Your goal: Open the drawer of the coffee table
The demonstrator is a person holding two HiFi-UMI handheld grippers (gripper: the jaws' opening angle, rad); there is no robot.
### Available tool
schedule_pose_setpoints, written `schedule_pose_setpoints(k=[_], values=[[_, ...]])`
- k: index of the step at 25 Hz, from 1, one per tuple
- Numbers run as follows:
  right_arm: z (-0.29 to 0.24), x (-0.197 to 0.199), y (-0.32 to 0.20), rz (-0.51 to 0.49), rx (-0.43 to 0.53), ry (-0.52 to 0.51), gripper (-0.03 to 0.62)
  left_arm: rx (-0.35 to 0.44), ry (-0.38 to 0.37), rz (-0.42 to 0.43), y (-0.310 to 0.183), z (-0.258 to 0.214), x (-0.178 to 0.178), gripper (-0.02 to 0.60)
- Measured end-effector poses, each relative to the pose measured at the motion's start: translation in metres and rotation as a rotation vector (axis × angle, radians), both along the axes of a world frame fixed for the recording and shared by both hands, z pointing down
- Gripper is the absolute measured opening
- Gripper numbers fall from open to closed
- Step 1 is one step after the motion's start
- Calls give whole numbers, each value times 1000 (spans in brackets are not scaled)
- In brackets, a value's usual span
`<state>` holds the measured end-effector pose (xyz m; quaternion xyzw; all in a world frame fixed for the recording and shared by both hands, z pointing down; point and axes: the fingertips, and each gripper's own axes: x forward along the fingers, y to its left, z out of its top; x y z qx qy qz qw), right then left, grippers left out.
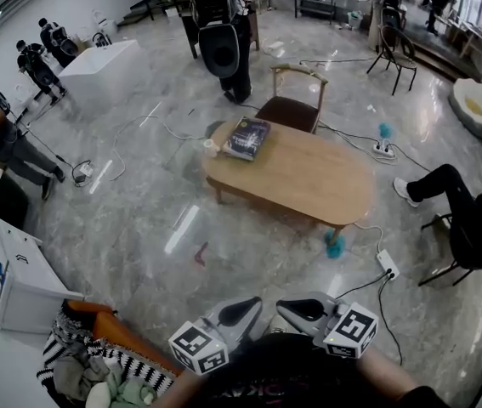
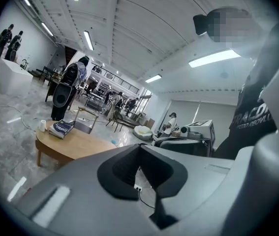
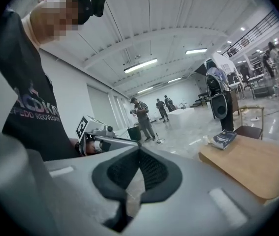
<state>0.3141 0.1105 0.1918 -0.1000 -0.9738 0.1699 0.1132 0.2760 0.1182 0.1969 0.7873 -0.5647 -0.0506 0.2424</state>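
Polished stone floor (image 1: 138,219) runs across a large open hall, with cables and a power strip (image 1: 388,264) lying loose on it.

1. Task item: the coffee table (image 1: 309,177), an oval wooden top on legs, stands in the middle of the floor, well apart from the person. A book (image 1: 246,137) and a small white cup (image 1: 211,146) sit at its far left end, and a chair (image 1: 296,100) stands just behind it. No drawer front or handle can be made out from this side, so its location is unconfirmed.

2. Left gripper (image 1: 241,308): held low and close to the body, pointing roughly toward the table. Its own view shows the jaws pressed together with nothing between them.

3. Right gripper (image 1: 287,306): carried beside the left one in the same posture, with the jaws closed on each other and empty.

4. Assessment: both tools appear to be in a carrying posture ahead of an approach. Nothing is near enough to grasp, which would explain the closed jaws. The task looks not yet begun. The next step likely calls for walking to the table and finding the drawer face, minding the cables underfoot.
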Motion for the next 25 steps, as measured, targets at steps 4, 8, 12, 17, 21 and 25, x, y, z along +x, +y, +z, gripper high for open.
schedule_pose_setpoints(k=[4, 8, 12, 17, 21, 25], values=[[-16, -4, 0, -5, 37, -50, 2, 16, -15, -7, 3, -5, 0, 2], [-15, -3, 3, -10, 67, -44, 2, 20, -6, -26, 7, -9, -5, 2], [-27, -6, -3, 16, 82, -98, 2, 26, -14, -45, 11, -10, -12, 2], [-28, -11, -7, 30, 64, -112, 2, 11, -38, -85, 15, -14, -26, 2], [-27, -14, -10, 30, 42, -125, 2, 14, -46, -124, 18, -17, -38, 2], [-24, -22, -12, 24, 34, -124, 2, 13, -59, -143, 20, -20, -50, 2]])
